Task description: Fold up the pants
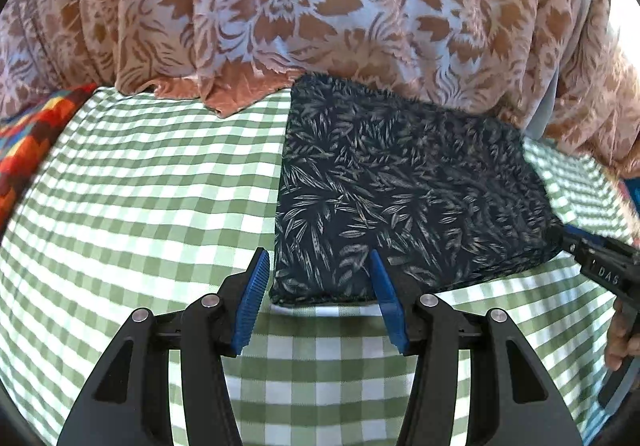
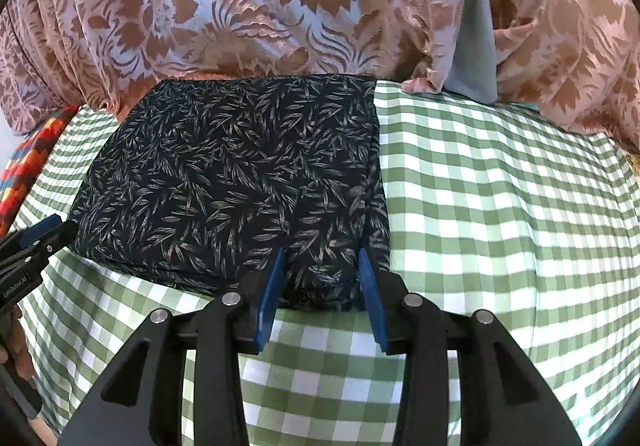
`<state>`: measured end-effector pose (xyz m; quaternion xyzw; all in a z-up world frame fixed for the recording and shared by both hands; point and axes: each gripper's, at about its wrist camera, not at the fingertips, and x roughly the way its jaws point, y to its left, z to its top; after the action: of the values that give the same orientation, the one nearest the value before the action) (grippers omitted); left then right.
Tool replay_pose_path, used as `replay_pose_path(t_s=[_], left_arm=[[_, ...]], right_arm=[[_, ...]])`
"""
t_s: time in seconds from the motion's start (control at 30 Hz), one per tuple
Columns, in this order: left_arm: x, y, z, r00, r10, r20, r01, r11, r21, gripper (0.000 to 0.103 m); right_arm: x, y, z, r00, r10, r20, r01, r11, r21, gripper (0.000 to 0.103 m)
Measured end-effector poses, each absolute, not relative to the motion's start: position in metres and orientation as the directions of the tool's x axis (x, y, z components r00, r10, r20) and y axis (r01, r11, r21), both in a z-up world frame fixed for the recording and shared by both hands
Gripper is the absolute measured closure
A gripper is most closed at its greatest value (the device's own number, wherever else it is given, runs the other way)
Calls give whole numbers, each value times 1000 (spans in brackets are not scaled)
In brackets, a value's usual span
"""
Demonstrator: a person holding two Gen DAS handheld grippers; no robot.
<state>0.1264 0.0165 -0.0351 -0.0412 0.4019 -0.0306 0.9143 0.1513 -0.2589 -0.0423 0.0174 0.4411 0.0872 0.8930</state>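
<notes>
**A:** Where were the pants (image 2: 232, 182) found at this point?

**B:** They were seen lying as a compact, squared-off packet on the green checked cloth (image 2: 500, 206) that covered the surface, with the far edge set close against the flowered curtain (image 2: 240, 6). The layers appeared stacked with the edges lined up, so the folding was judged to be all but done.

**A:** And how was the right tool (image 2: 322, 286) held?

**B:** It was pointed down at the near right corner of the packet. Its blue pads were seen apart, with a small hump of fabric standing between them. No firm squeeze could be made out, so the corner was taken as let go rather than clamped.

**A:** What about the left tool (image 1: 316, 286)?

**B:** It was held at the near left corner, with its pads spread wide. One pad was placed outside the packet's left edge and the other over the fabric, and nothing was gripped. In the left view the right tool could be seen at the packet's opposite near corner.

**A:** Why were both kept at the near corners?

**B:** Probably because the last layer had been laid down by those corners, so the packet could be squared evenly.
</notes>
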Motion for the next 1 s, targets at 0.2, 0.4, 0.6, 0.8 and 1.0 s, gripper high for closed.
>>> replay_pose_path(t_s=[0.2, 0.4, 0.6, 0.8, 1.0], left_arm=[[78, 12, -10, 748, -118, -653, 40, 990, -133, 27], [41, -7, -10, 760, -107, -641, 65, 994, -89, 18], [12, -13, -11, 772, -89, -630, 45, 995, -87, 7], [3, -15, -15, 760, -59, -648, 24, 998, -63, 4], [-5, -16, -18, 761, 10, -648, -26, 1000, -14, 4]], right_arm=[[109, -259, -16, 663, 215, -717, -121, 976, 181, 40], [60, -231, -11, 721, 169, -672, -89, 984, 153, 19], [34, -217, -11, 756, 118, -644, -61, 992, 110, 8], [21, -219, -8, 773, 55, -632, -23, 998, 60, 4], [12, -214, -13, 771, 23, -636, -26, 1000, 5, 2]])
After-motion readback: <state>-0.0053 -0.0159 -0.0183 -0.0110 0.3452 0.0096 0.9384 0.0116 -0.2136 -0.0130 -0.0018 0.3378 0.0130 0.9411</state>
